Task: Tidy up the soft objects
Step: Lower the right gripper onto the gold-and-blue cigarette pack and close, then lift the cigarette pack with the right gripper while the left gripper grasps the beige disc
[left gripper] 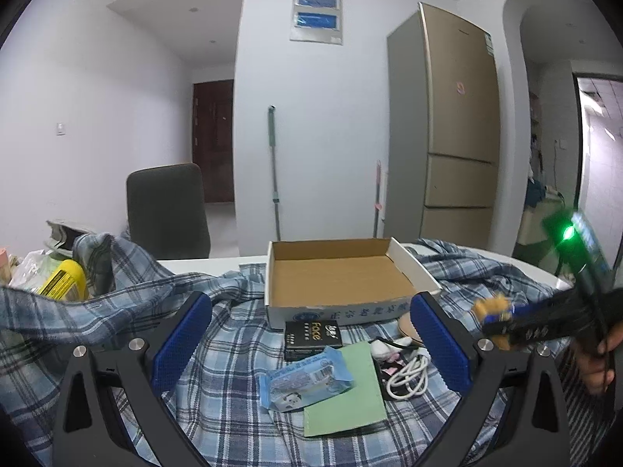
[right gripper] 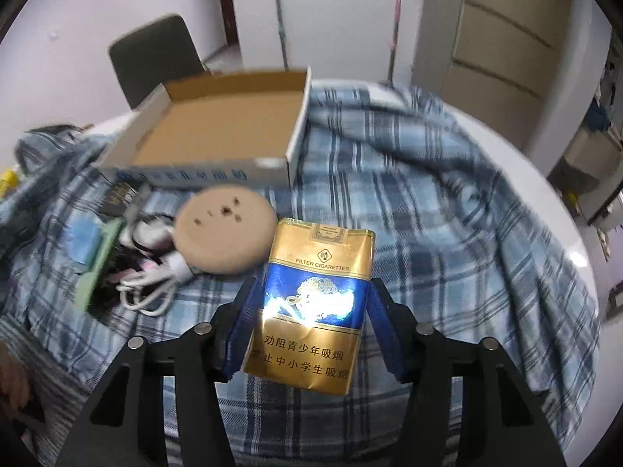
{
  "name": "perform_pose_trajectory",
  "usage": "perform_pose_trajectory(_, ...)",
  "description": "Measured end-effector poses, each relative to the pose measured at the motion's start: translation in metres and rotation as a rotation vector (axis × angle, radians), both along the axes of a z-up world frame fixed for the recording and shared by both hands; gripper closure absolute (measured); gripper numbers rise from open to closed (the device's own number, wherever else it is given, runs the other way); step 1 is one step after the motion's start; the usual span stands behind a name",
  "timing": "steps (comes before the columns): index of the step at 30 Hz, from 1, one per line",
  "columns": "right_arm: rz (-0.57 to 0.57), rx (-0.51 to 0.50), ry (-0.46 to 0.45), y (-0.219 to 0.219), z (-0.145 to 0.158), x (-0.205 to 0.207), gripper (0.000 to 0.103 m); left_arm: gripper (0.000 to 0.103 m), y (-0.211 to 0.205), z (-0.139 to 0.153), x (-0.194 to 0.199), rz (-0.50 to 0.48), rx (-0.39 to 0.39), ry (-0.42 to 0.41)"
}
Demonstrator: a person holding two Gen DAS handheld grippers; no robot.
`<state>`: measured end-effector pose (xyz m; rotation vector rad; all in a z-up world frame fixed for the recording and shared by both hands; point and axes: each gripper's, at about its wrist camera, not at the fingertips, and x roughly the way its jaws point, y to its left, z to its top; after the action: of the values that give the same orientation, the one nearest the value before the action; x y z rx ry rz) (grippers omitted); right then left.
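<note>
My right gripper [right gripper: 311,311] is shut on a gold and blue soft cigarette pack [right gripper: 311,303] and holds it above the plaid cloth [right gripper: 428,233], right of a round tan puff [right gripper: 224,233]. It shows at the right of the left wrist view [left gripper: 502,319] with the pack [left gripper: 492,309]. My left gripper [left gripper: 311,334] is open and empty above a blue tissue pack [left gripper: 307,383], a black Face pack [left gripper: 313,339] and a green card [left gripper: 346,389]. The open cardboard box [left gripper: 338,272] lies just beyond, empty; it shows in the right wrist view [right gripper: 218,132].
A coiled white cable [left gripper: 409,375] and small pink items lie right of the green card. A yellow container [left gripper: 64,280] and bags sit at the far left. A dark chair [left gripper: 167,210] stands behind the round white table [right gripper: 576,241]. A fridge [left gripper: 447,124] stands at the back.
</note>
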<state>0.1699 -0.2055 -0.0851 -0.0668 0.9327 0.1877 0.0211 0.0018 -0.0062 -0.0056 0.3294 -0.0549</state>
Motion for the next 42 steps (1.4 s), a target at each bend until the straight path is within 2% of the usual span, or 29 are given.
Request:
perform_pose_trajectory(7,0.048,0.0,-0.263,-0.011,0.035,0.0,0.048,0.0,-0.038,0.01,0.02,-0.091,0.094,0.082)
perform_pose_trajectory(11,0.047,0.005,-0.331,-0.013,0.028,0.01,0.048,0.0,-0.067,0.008,0.048,-0.143,0.113,0.157)
perform_pose_trajectory(15,0.042,0.047,-0.299,-0.022,0.017,0.013,0.048,0.0,-0.087,-0.007,0.081,-0.171,0.092,0.272)
perform_pose_trajectory(16,0.03,0.055,-0.288,-0.025,0.016,0.015,0.048,0.0,-0.093,-0.014,0.09,-0.178,0.105,0.315)
perform_pose_trajectory(17,0.017,0.06,-0.28,-0.028,0.014,0.017,0.048,0.0,-0.103,-0.026,0.103,-0.167,0.156,0.39)
perform_pose_trajectory(20,-0.003,0.079,-0.271,-0.036,0.012,0.018,0.048,0.0,-0.121,-0.047,0.122,-0.197,0.19,0.493)
perform_pose_trajectory(23,-0.001,0.095,-0.253,-0.04,0.009,0.019,0.048,0.0,-0.134,-0.056,0.131,-0.217,0.218,0.51)
perform_pose_trajectory(30,-0.007,0.12,-0.186,-0.044,-0.003,0.029,0.048,0.0,-0.146,-0.068,0.152,-0.291,0.182,0.576)
perform_pose_trajectory(38,-0.019,0.114,-0.163,-0.044,-0.009,0.032,0.048,0.0,-0.147,-0.089,0.165,-0.29,0.169,0.633)
perform_pose_trajectory(40,-0.015,0.111,-0.154,-0.043,-0.01,0.033,0.048,0.008,-0.147,-0.094,0.166,-0.284,0.177,0.635)
perform_pose_trajectory(42,-0.015,0.111,-0.152,-0.043,-0.01,0.034,0.048,0.011,-0.147,-0.096,0.168,-0.295,0.171,0.64)
